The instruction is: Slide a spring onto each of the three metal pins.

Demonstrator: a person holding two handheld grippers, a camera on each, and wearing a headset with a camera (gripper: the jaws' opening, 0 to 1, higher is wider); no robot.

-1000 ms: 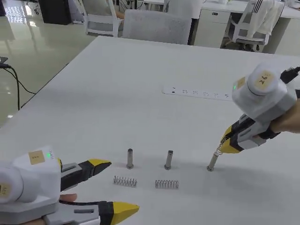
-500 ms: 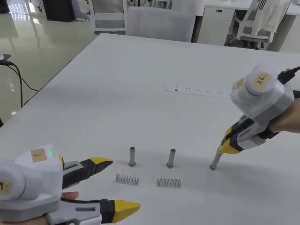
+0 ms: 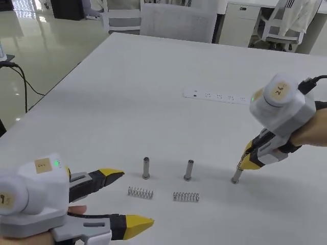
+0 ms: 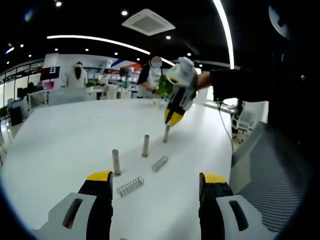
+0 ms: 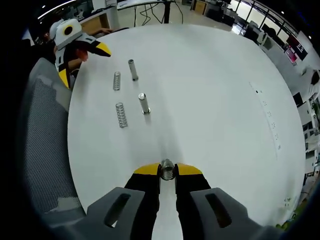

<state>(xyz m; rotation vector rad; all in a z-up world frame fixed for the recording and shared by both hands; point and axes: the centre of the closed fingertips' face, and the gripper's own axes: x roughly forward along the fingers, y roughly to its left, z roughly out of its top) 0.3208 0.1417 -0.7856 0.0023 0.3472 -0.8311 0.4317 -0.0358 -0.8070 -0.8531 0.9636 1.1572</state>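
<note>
right gripper (image 3: 244, 164) jaws narrow, pinching 1 spring (image 5: 167, 170) end-on, directly over the right pin (image 3: 236, 176); can't tell if the coil is on the pin tip yet. left gripper (image 3: 134, 198) jaws wide, holding nothing, near the left spring (image 3: 140, 192) and middle spring (image 3: 186, 196), which lie flat on the tabletop (image 3: 153, 92) just in front of the left pin (image 3: 146, 168) and middle pin (image 3: 189, 170). springs look light, thin, bouncy: likely to roll or ping out. pinch mid-coil, lightly, axis in line with pin.

bright even office light, soft shadows, fisheye edges warped
</note>
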